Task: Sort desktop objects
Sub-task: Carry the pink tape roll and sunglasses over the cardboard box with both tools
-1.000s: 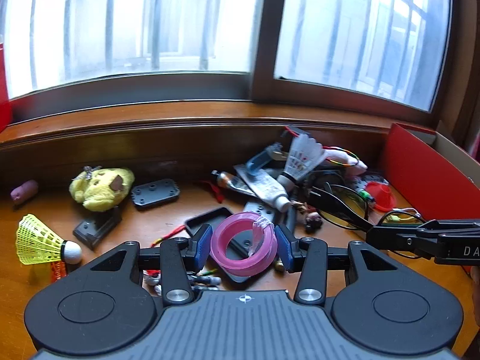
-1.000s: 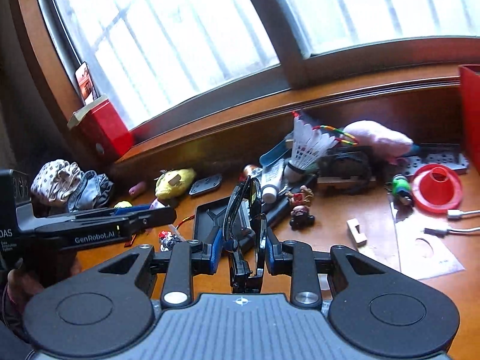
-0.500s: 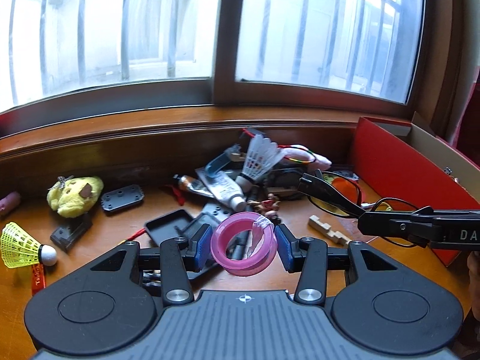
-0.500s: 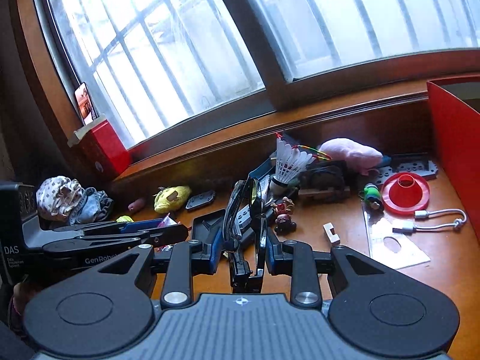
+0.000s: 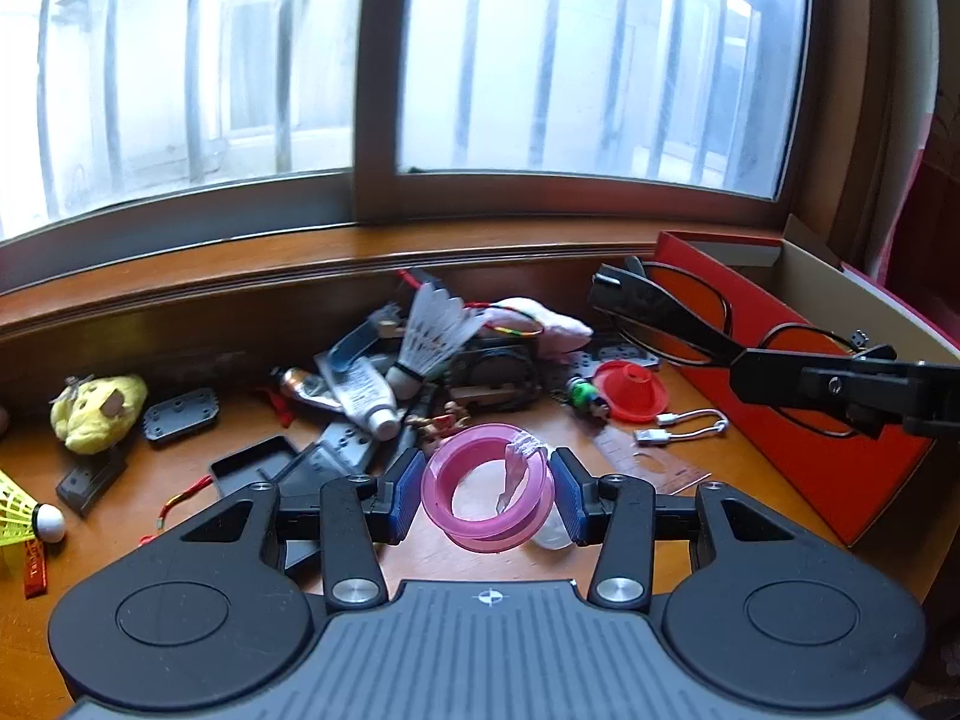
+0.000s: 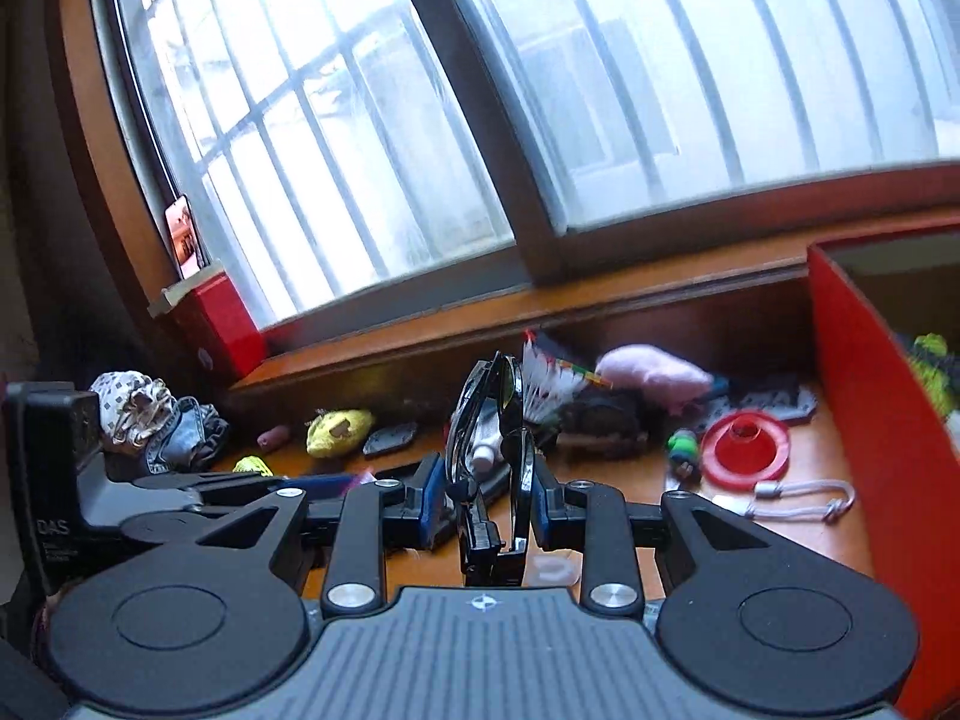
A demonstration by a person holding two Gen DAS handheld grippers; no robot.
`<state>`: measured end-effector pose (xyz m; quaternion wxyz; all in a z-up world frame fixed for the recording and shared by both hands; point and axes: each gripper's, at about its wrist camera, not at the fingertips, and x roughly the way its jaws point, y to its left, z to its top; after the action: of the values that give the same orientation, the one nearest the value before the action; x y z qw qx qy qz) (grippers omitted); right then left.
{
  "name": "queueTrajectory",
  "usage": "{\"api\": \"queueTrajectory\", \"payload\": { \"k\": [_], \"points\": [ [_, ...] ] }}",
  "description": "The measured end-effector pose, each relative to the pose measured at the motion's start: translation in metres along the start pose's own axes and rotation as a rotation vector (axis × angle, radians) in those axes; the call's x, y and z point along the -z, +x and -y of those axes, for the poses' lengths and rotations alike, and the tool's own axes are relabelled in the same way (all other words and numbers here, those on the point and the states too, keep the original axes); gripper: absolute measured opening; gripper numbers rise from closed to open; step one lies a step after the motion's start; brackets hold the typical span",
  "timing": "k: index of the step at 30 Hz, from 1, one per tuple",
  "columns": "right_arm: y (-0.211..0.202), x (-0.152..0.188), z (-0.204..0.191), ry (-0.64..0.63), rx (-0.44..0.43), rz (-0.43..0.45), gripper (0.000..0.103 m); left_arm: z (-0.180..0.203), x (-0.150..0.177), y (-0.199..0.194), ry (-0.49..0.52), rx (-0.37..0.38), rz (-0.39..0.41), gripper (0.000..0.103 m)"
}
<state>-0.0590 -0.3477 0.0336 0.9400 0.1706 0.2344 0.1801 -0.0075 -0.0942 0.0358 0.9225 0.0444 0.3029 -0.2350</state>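
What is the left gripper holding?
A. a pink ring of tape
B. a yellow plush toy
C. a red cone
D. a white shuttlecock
A: the pink ring of tape sits pinched between the blue pads of the left gripper, lifted above the cluttered desk.

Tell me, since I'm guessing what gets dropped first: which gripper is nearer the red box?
Right. The right gripper, shut on the glasses, hangs beside the red box. The left gripper, shut on the pink tape roll, is farther back over the desk.
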Motion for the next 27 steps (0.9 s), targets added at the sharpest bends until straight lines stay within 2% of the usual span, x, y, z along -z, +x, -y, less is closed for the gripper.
{"api": "queueTrajectory", "payload": {
  "k": [7, 14, 27],
  "points": [
    [-0.018, -0.008, 0.012, 0.003, -0.009, 0.031, 0.031, 0.019, -0.007, 0.003, 0.003, 0.010, 0.000, 0.046],
    [-0.031, -0.018, 0.023, -0.008, -0.016, 0.061, 0.031, 0.039, -0.022, 0.005, 0.019, 0.023, 0.034, 0.046],
    [-0.068, -0.033, 0.062, 0.033, 0.025, 0.135, 0.031, 0.093, -0.053, 0.023, 0.078, 0.092, 0.075, 0.046]
  ]
}}
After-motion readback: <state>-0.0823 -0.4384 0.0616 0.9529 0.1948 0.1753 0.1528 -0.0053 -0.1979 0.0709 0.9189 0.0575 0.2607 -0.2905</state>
